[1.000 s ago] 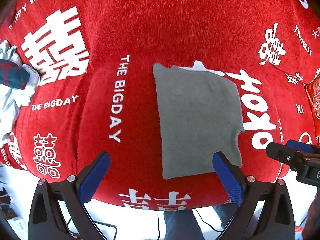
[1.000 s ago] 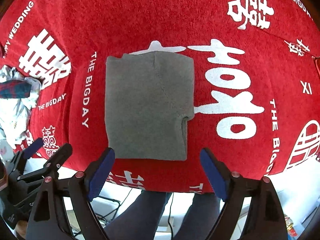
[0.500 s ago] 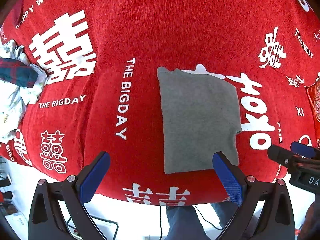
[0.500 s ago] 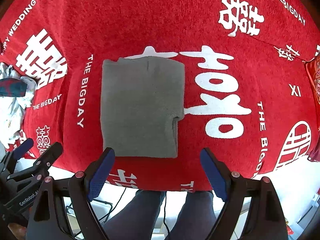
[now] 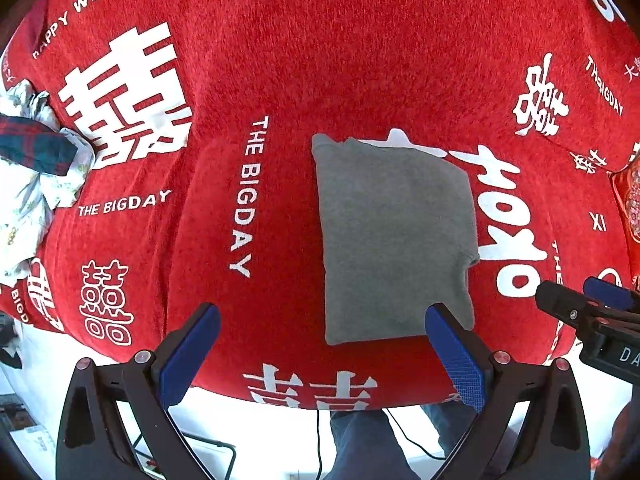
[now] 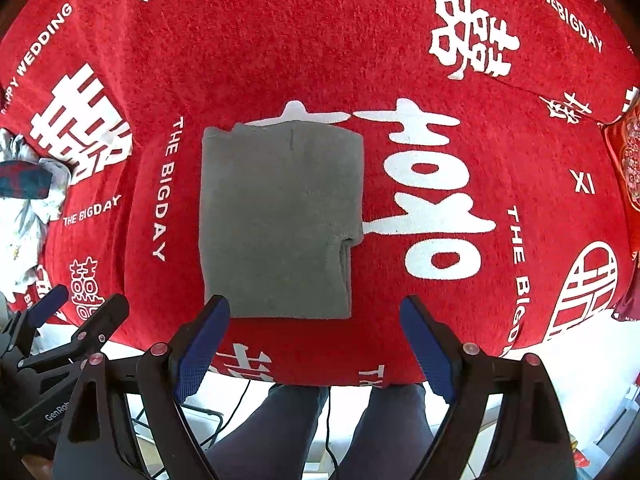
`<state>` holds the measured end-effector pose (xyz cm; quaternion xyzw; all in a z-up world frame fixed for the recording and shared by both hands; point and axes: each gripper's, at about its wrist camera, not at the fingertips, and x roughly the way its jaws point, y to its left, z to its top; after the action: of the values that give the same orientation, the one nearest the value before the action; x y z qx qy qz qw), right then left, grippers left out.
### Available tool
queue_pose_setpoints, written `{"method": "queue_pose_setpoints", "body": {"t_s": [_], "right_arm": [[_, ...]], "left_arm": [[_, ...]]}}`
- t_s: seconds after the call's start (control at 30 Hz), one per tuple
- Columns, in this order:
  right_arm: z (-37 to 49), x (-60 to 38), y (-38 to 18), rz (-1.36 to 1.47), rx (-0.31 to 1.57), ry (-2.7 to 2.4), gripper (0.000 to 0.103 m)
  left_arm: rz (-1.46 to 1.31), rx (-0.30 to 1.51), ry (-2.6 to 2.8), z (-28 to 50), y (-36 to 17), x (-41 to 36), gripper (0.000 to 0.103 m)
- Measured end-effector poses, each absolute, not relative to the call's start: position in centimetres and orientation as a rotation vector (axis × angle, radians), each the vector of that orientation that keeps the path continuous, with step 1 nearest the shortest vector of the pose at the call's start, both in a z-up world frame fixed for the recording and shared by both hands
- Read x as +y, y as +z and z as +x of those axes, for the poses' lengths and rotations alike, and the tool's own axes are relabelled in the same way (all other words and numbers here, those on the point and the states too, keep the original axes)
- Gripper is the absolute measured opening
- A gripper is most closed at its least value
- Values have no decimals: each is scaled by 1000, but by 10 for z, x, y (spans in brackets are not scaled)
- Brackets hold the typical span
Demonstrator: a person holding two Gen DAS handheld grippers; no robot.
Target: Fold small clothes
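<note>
2 grippers held high over the table, both pointing nearly straight down, side by side. Left gripper (image 5: 322, 344) with blue-padded jaws spread wide, nothing between them, well above the red tablecloth (image 5: 320, 60). Right gripper (image 6: 316, 336) likewise spread wide and empty, hanging clear of the fabric. Seen from the left wrist, right gripper at the right edge; seen from the right wrist, left gripper (image 6: 80, 312) at the lower left, with "GenRob" partly readable on its black body.

Largest in view: red tablecloth covering the whole table, printed in white with big double-happiness characters, "HAPPY WEDDING" near the upper left, "THE BIGDAY" repeated in several places, and "XI" toward the right.

Next: folded grey garment (image 6: 280, 220) lying flat on the tablecloth near its front edge, a neat upright rectangle with a small notch on its right side. Sits partly over 1 large white character, just right of a vertical "THE BIGDAY". In the right wrist view, lower edge of the garment just above the left blue pad; in the left wrist view, lower right corner just behind the right blue pad. Not touched by either gripper.

Smaller: heap of white patterned clothes (image 5: 24, 200) at the far left edge, with a dark plaid piece (image 5: 36, 148) on top.

Below the table edge: person's legs in dark trousers (image 6: 280, 432), plus thin black cables.
</note>
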<state>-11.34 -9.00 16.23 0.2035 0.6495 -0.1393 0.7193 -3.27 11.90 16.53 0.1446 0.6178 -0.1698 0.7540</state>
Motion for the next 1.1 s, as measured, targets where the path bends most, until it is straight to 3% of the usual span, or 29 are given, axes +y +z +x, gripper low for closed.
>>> {"method": "queue_pose_setpoints", "body": {"t_s": [1.1], "right_arm": [[-100, -81, 162, 426, 1439, -278, 89]], "left_arm": [[319, 1318, -350, -27, 172, 120, 102]]}}
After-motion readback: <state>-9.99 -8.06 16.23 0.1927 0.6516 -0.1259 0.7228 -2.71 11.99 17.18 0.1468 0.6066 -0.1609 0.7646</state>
